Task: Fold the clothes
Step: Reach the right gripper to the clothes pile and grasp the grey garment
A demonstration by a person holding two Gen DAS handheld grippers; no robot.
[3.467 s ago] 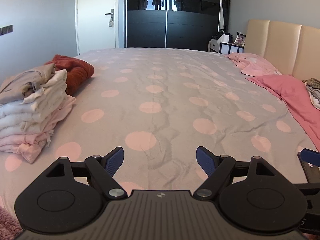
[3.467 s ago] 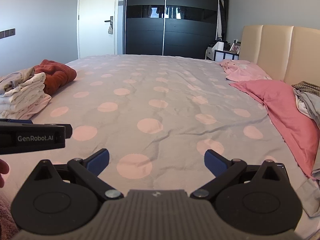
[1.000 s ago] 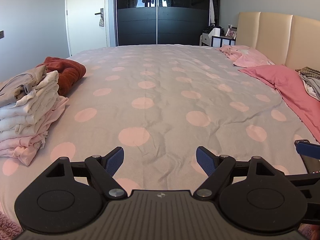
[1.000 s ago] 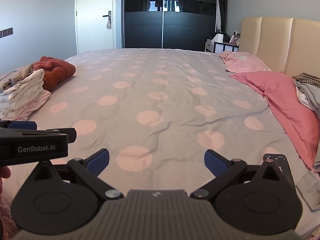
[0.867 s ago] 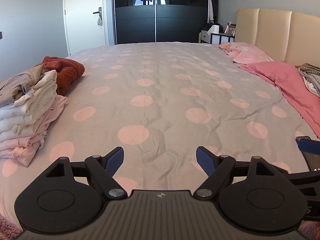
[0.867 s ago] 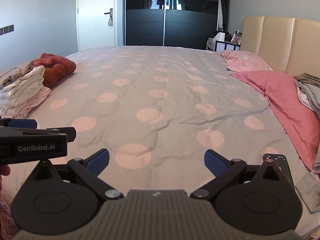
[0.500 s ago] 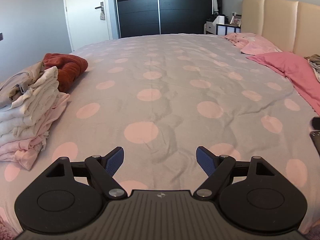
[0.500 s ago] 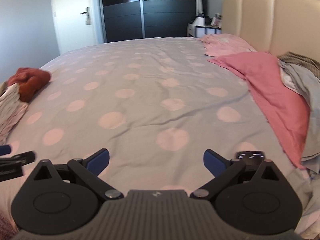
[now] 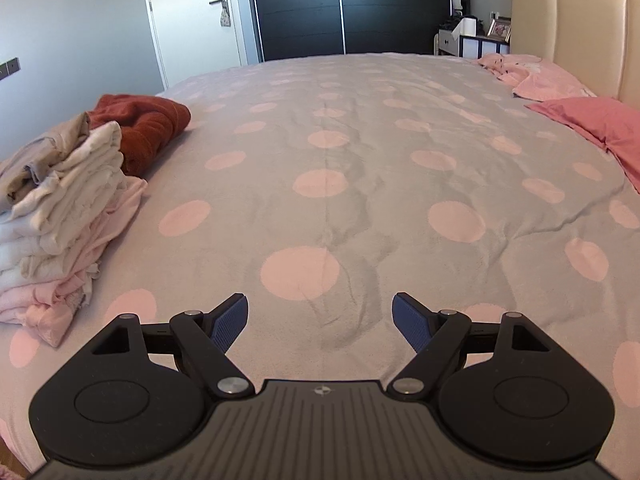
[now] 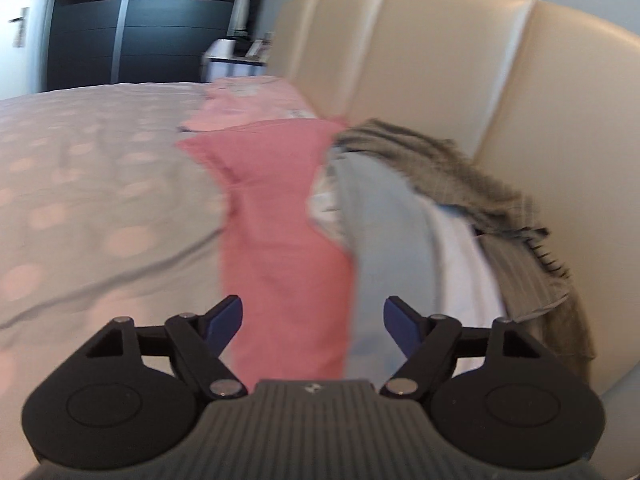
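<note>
Right gripper (image 10: 313, 320): blue-padded jaws apart but closing, nothing between them, pads touching nothing. A second ago it faced down the bed toward the wardrobe; now it has swung to the headboard end and the view is motion-blurred. Just ahead of it lies the pile of unfolded clothes (image 10: 404, 216): pale blue garment, white piece, grey fringed woven cloth on top, leaning on the padded cream headboard (image 10: 460, 80). A long pink pillow (image 10: 276, 216) lies beside the pile, touching it.

Left gripper (image 9: 320, 322): jaws wide apart, empty, hovering over the grey bedspread with pink dots (image 9: 320, 140); it has dipped slightly, and the right gripper has left its view.

The stack of folded cream and pink clothes (image 9: 60, 220) sits at the bed's left edge, with a rust-red crumpled garment (image 9: 144, 128) touching its far side. The middle of the bedspread is open. Far wall: black sliding wardrobe (image 9: 352, 12), white door (image 9: 196, 20).
</note>
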